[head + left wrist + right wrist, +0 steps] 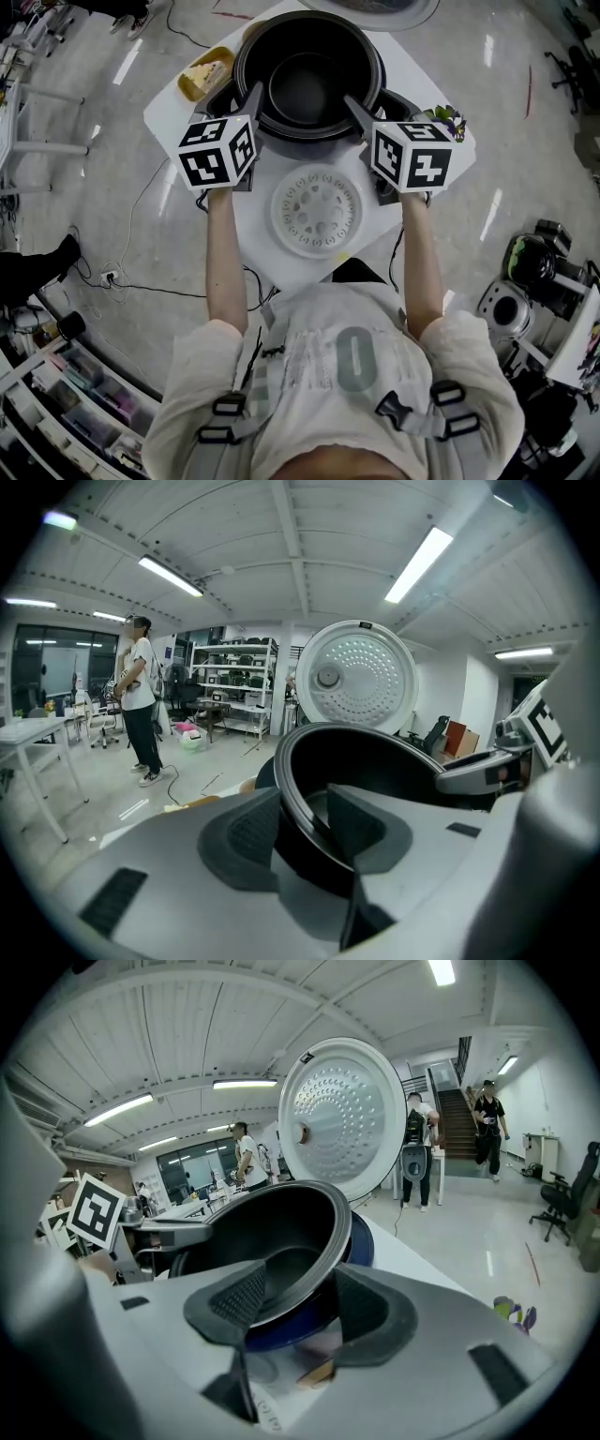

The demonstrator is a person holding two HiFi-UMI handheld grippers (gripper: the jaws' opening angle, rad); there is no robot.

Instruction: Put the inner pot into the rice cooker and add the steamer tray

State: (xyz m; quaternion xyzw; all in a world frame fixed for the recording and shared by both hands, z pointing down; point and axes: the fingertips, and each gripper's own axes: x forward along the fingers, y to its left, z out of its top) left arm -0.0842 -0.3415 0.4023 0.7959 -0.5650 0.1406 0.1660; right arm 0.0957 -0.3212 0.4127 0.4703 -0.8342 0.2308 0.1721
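Straddling the rim of the inner pot with left gripper and right gripper, jaws half apart, not pinching; apparently seating it in the rice cooker; leaving the steamer tray yet to add.

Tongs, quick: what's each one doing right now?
Left tongs: open, astride the rim of the inner pot, not clamping.
Right tongs: open, astride that rim too, not clamping.

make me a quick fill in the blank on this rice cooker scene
The left tool and right tool each have the ____ of the black round metal inner pot between their jaws.
The white perforated round steamer tray lies on the white ____.
The round silver lid of the dark blue rice cooker is swung ____, not shut.
Missing words: rim; table; open
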